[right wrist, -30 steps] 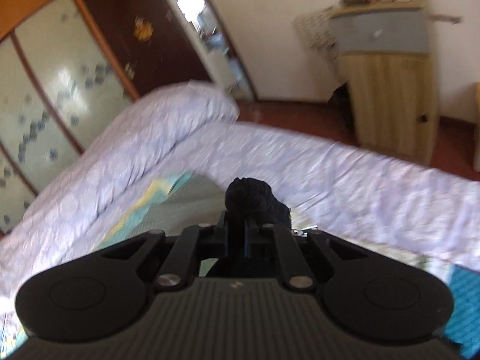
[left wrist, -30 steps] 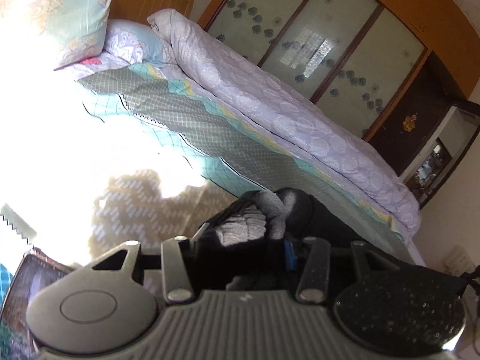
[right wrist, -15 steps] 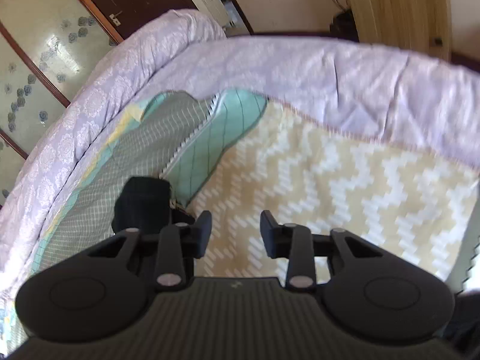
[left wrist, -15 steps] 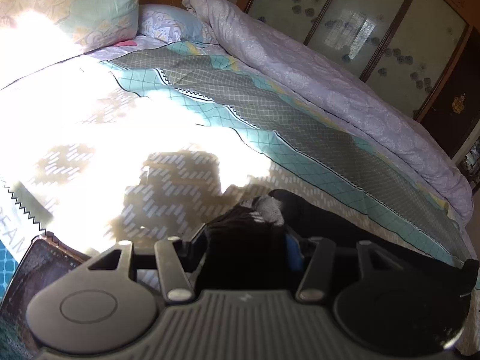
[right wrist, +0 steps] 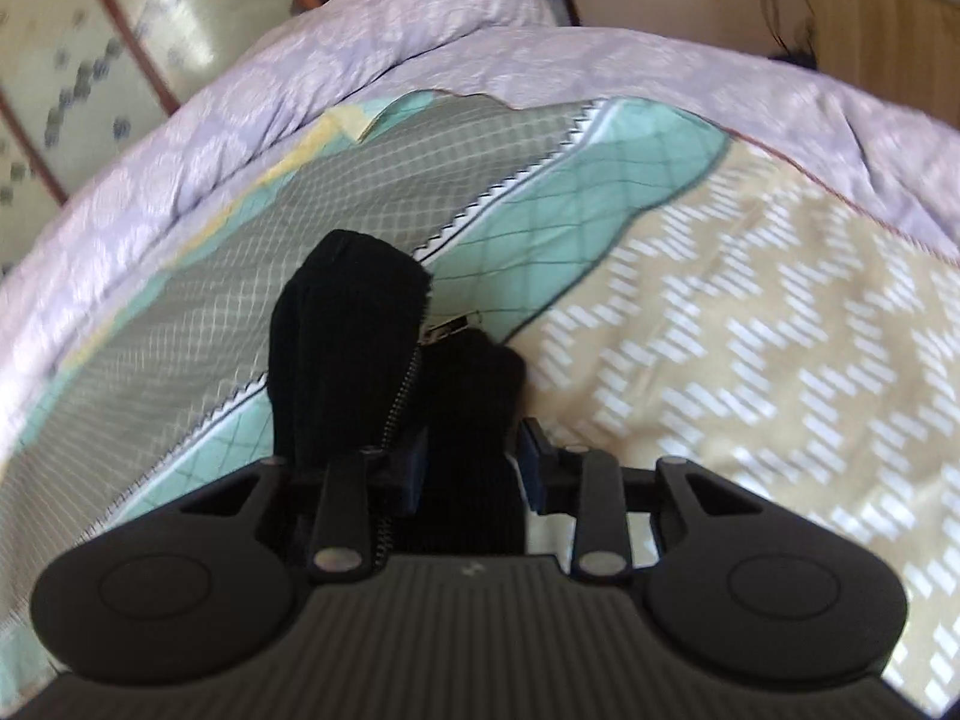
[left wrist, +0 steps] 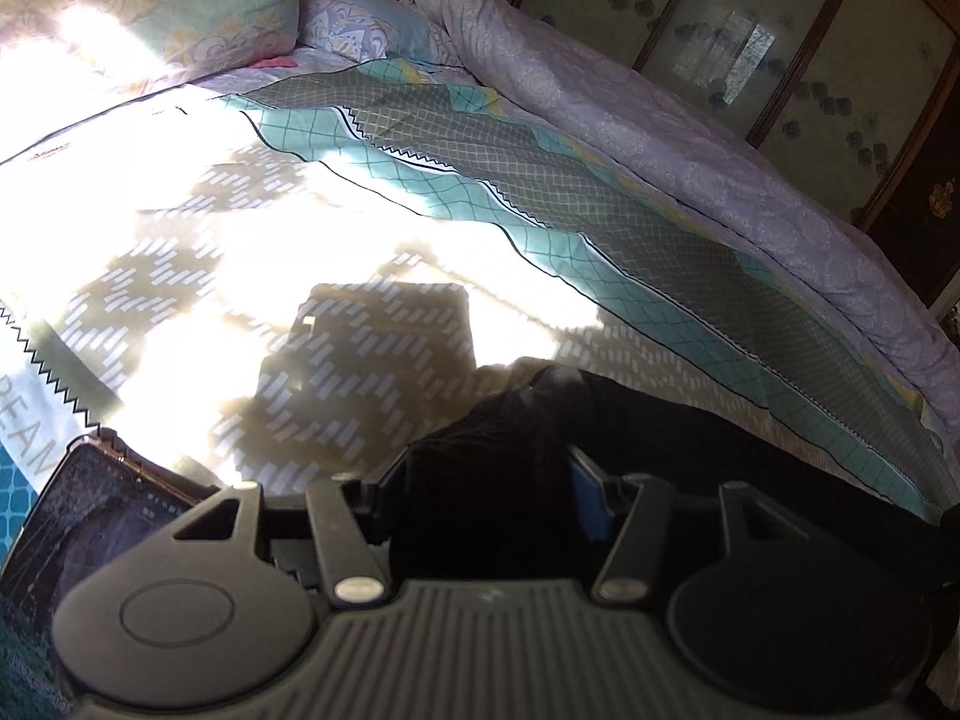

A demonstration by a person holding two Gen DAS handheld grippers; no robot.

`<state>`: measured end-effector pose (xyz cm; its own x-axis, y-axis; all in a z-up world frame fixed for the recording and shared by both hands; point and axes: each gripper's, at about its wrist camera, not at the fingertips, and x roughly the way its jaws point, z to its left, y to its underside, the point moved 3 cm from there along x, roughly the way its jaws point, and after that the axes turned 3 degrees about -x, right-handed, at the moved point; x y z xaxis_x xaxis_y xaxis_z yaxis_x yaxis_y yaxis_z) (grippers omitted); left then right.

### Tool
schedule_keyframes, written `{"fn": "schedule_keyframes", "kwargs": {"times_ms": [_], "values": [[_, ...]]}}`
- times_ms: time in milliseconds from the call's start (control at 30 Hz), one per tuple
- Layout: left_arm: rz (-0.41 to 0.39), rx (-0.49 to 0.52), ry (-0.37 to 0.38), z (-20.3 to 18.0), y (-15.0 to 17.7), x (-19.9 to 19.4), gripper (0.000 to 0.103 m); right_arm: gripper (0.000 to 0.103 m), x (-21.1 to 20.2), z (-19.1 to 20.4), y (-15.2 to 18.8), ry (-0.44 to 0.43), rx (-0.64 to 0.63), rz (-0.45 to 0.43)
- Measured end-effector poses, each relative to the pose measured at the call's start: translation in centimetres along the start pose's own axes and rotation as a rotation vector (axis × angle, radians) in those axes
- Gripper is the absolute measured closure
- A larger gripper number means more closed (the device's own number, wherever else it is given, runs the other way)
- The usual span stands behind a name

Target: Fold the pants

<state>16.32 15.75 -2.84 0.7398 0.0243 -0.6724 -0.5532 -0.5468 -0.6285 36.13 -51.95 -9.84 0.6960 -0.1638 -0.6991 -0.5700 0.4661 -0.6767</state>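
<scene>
Left gripper [left wrist: 480, 501] has a thick bunch of the black pants [left wrist: 690, 456] between its fingers, both pads against the cloth, jaws held fairly wide by the bulk. Counts as pinching the pants. From there the dark fabric runs off to the right across the bed cover [left wrist: 372, 312], lying on the beige zigzag part near the teal and grey bands. Strong sun patch on the cover ahead of the gripper, gripper shadow falls in it.

Right gripper [right wrist: 474, 471] jaws are closing, a fold of the pants [right wrist: 354, 324] sits between them; pads look to be on the cloth, blue pad [right wrist: 531, 468] visible on the right finger. A zipper [right wrist: 399, 396] runs along the pants edge just left of the gripped fold. Above the jaws the fabric stands up in a dark lump over the grey and teal bands of the cover [right wrist: 750, 324], near where the teal meets the beige.

Lilac quilt [left wrist: 690, 138] is rolled along the far edge of the bed; in the right wrist view the quilt [right wrist: 252, 120] wraps the far edge and the corner. Pillows [left wrist: 150, 6] at the head end, top left. Tablet-like screen [left wrist: 96, 516] lies at the near left edge of the bed. Wardrobe with frosted flower panels [left wrist: 750, 30] behind the bed.
</scene>
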Motion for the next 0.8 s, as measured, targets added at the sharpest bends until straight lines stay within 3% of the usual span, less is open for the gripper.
{"fn": "schedule_keyframes", "kwargs": {"times_ms": [33, 100, 233, 300, 367, 400, 433, 500, 600, 700, 800], "values": [[0.0, 0.002, -0.001, 0.0, 0.0, 0.0, 0.05, 0.093, 0.1, 0.3, -0.1, 0.024, -0.041, 0.005], [-0.004, 0.008, 0.002, 0.0, 0.0, -0.2, 0.051, 0.094, -0.7, 0.1, -0.4, 0.049, -0.051, -0.019], [-0.006, 0.013, 0.014, 0.1, -0.2, -0.6, 0.052, 0.094, -5.6, -2.2, -1.9, 0.177, -0.034, -0.217], [-0.002, 0.009, 0.025, 0.2, -0.2, -0.7, 0.052, 0.094, -8.0, -4.5, -2.3, 0.223, 0.005, -0.254], [0.003, 0.002, 0.037, 0.0, -0.1, -1.0, 0.052, 0.092, -8.8, -6.7, -2.2, 0.261, 0.044, -0.224], [0.001, 0.001, 0.041, -0.1, -0.1, -1.2, 0.05, 0.083, -8.7, -7.8, -2.0, 0.283, 0.06, -0.184], [-0.003, 0.002, 0.044, -0.1, -0.1, -1.6, 0.05, 0.069, -8.2, -9.2, -1.6, 0.294, 0.091, -0.116], [-0.014, 0.005, 0.048, -0.1, -0.2, -2.7, 0.05, 0.064, -8.4, -12.1, -0.8, 0.326, 0.209, -0.043], [-0.039, 0.008, 0.046, 0.4, -0.8, -4.9, 0.049, 0.064, -11.4, -15.7, 0.6, 0.3, 0.391, -0.092], [-0.078, -0.01, 0.049, 1.3, -1.7, -7.7, 0.049, 0.064, -14.6, -15.0, 1.9, 0.25, 0.341, -0.113], [-0.109, -0.021, 0.058, 1.8, -2.1, -10.6, 0.049, 0.064, -18.0, -13.3, 3.5, 0.142, 0.269, -0.119]]}}
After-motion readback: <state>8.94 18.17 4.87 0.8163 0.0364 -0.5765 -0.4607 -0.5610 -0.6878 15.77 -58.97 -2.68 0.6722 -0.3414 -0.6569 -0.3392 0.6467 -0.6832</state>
